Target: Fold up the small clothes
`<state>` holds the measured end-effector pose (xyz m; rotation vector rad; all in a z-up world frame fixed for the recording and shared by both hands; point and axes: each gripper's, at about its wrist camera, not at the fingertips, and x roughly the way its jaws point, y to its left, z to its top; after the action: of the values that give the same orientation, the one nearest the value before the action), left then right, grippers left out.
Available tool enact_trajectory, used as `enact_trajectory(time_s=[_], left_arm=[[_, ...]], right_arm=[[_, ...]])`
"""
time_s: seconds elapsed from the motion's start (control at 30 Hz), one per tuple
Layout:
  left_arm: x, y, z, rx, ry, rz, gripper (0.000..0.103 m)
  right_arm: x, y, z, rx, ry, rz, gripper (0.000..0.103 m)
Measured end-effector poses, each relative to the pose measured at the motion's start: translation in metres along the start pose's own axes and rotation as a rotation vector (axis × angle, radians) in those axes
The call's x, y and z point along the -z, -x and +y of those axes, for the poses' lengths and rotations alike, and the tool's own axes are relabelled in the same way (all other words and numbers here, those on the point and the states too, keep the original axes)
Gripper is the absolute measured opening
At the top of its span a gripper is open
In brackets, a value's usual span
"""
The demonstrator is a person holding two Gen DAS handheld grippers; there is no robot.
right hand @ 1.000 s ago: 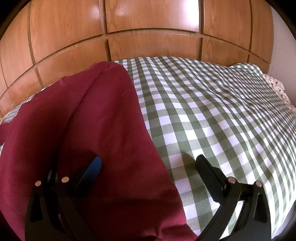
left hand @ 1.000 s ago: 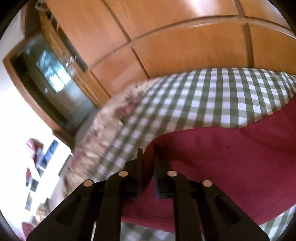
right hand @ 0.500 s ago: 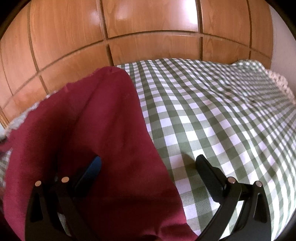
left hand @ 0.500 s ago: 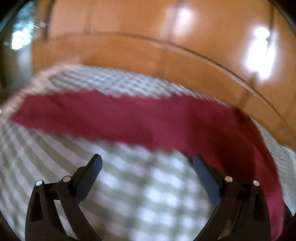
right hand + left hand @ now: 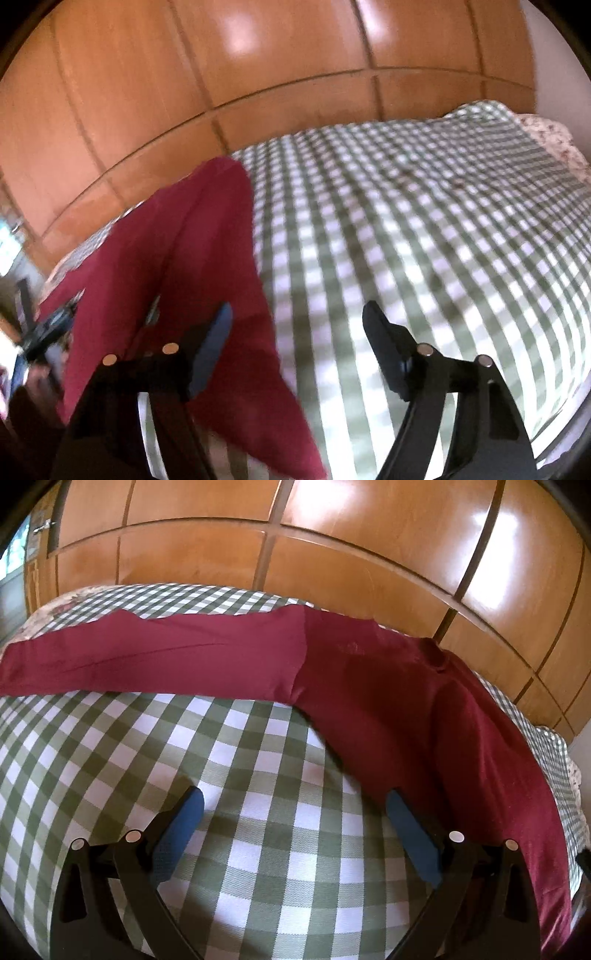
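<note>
The dark red cloth garment (image 5: 388,686) lies flat on the green-and-white checked bedspread (image 5: 236,775), its long axis running along the far side beside the wooden panelled wall (image 5: 332,554). My left gripper (image 5: 293,812) hangs wide and empty, short of it. My right gripper (image 5: 297,321) is nearer, jaws closing around the garment's near edge, not yet pinching.

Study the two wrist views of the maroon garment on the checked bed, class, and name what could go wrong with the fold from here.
1. The right gripper is closing with only the garment's edge between its fingers, so it may pinch one layer or miss.
2. The left gripper hangs open over bare checked bedspread, holding nothing, so a pull from the right could drag the folded strip askew.
3. The right view is blurred; aim may be off.
</note>
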<state>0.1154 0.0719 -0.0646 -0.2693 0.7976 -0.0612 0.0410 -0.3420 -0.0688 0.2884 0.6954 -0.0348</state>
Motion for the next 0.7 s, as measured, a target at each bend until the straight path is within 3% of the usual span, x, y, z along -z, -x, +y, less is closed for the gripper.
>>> enact_trajectory(time_s=[0.07,0.13,0.27,0.3,0.33,0.37,0.43,0.53,0.7], left_arm=[[-0.002,-0.002,0.004,-0.001,0.001,0.000,0.098],[-0.001,-0.002,0.004,-0.001,0.002,0.001,0.098],[-0.002,-0.003,0.003,-0.002,0.000,0.002,0.098],[-0.002,-0.003,0.003,-0.002,0.001,0.002,0.098],[-0.001,-0.003,0.003,-0.002,0.001,0.002,0.098],[-0.002,-0.003,0.003,-0.002,-0.001,0.002,0.098],[-0.002,-0.003,0.004,-0.002,-0.002,0.002,0.098],[-0.001,-0.003,0.004,-0.001,-0.001,0.002,0.098],[-0.001,-0.003,0.005,-0.001,-0.001,0.001,0.098]], right_arm=[[0.011,0.004,0.004,0.004,0.041,0.040,0.074],[0.022,0.001,0.005,0.024,0.046,0.080,0.086],[0.034,-0.008,-0.003,-0.022,-0.025,0.140,0.085],[0.035,-0.010,-0.002,-0.038,-0.026,0.148,0.076],[0.036,-0.012,0.001,-0.057,-0.015,0.161,0.058],[0.037,-0.015,0.005,-0.073,0.008,0.175,0.050],[0.036,-0.016,0.013,-0.100,0.051,0.184,0.020],[0.024,-0.015,0.013,-0.058,0.066,0.157,0.008],[-0.015,-0.012,-0.010,0.172,0.121,0.051,0.005]])
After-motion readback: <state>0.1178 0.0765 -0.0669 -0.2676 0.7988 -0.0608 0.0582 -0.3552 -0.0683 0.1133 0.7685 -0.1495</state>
